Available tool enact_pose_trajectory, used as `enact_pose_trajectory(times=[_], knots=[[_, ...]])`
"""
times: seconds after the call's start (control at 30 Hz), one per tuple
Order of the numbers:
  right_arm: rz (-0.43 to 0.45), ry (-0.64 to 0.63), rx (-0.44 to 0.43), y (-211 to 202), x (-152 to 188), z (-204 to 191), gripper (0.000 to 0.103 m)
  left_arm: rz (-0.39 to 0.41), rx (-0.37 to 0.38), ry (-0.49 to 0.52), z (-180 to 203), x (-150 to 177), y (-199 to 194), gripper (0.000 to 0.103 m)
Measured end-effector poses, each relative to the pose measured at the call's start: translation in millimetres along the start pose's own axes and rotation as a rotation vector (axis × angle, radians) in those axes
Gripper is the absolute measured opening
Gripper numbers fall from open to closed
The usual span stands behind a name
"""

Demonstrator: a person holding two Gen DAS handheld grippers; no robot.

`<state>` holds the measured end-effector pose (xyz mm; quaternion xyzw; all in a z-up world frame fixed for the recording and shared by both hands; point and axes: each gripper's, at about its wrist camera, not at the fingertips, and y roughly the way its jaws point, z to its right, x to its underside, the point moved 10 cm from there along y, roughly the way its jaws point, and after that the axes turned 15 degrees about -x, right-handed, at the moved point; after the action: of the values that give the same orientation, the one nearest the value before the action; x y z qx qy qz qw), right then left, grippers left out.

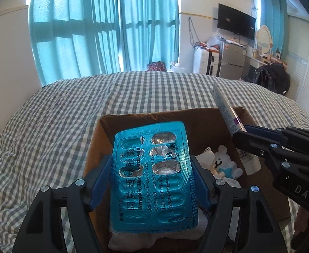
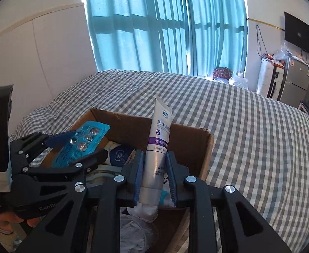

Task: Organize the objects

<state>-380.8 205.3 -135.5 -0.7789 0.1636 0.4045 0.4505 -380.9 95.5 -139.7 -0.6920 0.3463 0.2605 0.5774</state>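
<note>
While both hover over cardboard box (image 1: 150, 116), left gripper (image 1: 152, 168) pinches light, bendy blister pack (image 1: 152, 177) by edges; right gripper (image 2: 154, 168) clamps soft toothpaste tube (image 2: 157, 147) mid-body.

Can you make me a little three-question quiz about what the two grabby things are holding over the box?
1. True or false: the left gripper holds a blue pill sheet.
2. What does the right gripper hold? A) spoon B) white tube C) sock
3. Fill in: both items hang above a cardboard ____.

Key: 1 true; 2 B; 3 box.
</note>
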Motion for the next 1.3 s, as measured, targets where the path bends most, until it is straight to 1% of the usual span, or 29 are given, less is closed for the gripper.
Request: enact_pose_trajectory(times=[0.07,0.1,0.17,0.2,0.23,0.3,0.4,0.47,0.5,0.53,0.6,0.67,0.7,0.77,0.83,0.87,0.93,1.03,1.1,1.17,1.3], knots=[[0.003,0.005,0.005,-2,-2,-1,0.022,0.008,-0.030,0.016,-3,-1,-3,0.089],[0.011,0.007,0.009,-5,-3,-3,0.022,0.017,-0.050,0.023,-5,-4,-6,0.091],[0.026,0.006,0.002,-11,-6,-9,0.023,0.038,-0.069,0.018,-11,-9,-16,0.092],[0.039,0.005,0.007,-16,-8,-11,0.026,0.039,-0.068,0.009,-14,-12,-19,0.092],[0.046,0.004,0.012,-20,-10,-14,0.033,0.041,-0.065,-0.007,-18,-15,-23,0.094],[0.067,0.003,0.022,-32,-15,-18,0.041,0.048,-0.062,-0.032,-26,-22,-32,0.095],[0.096,0.001,0.036,-55,-22,-24,0.043,0.068,-0.072,-0.056,-36,-32,-49,0.096],[0.114,-0.006,0.053,-73,-27,-30,0.047,0.084,-0.070,-0.065,-40,-38,-67,0.097],[0.123,-0.010,0.065,-82,-30,-33,0.054,0.092,-0.071,-0.064,-40,-41,-74,0.098],[0.135,-0.016,0.076,-93,-32,-38,0.059,0.106,-0.071,-0.062,-41,-44,-85,0.098],[0.157,-0.034,0.093,-115,-37,-49,0.062,0.143,-0.074,-0.058,-46,-52,-106,0.099],[0.188,-0.049,0.130,-139,-44,-60,0.068,0.188,-0.076,-0.059,-49,-60,-131,0.103],[0.205,-0.056,0.145,-152,-46,-65,0.073,0.203,-0.077,-0.058,-51,-62,-141,0.103],[0.237,-0.071,0.165,-177,-51,-78,0.076,0.237,-0.087,-0.043,-54,-66,-161,0.103],[0.264,-0.087,0.204,-201,-54,-91,0.083,0.280,-0.100,-0.027,-57,-67,-183,0.103],[0.277,-0.093,0.227,-212,-54,-95,0.086,0.296,-0.101,-0.024,-58,-66,-193,0.103],[0.316,-0.090,0.277,-234,-52,-104,0.095,0.313,-0.106,-0.034,-63,-64,-212,0.103],[0.357,-0.062,0.325,-257,-39,-113,0.103,0.335,-0.129,-0.067,-71,-56,-233,0.103],[0.368,-0.042,0.342,-263,-28,-116,0.103,0.349,-0.127,-0.104,-74,-43,-249,0.103],[0.361,-0.022,0.344,-267,-14,-117,0.103,0.355,-0.122,-0.130,-78,-30,-259,0.103],[0.370,0.008,0.358,-267,18,-122,0.103,0.348,-0.130,-0.194,-89,1,-264,0.103]])
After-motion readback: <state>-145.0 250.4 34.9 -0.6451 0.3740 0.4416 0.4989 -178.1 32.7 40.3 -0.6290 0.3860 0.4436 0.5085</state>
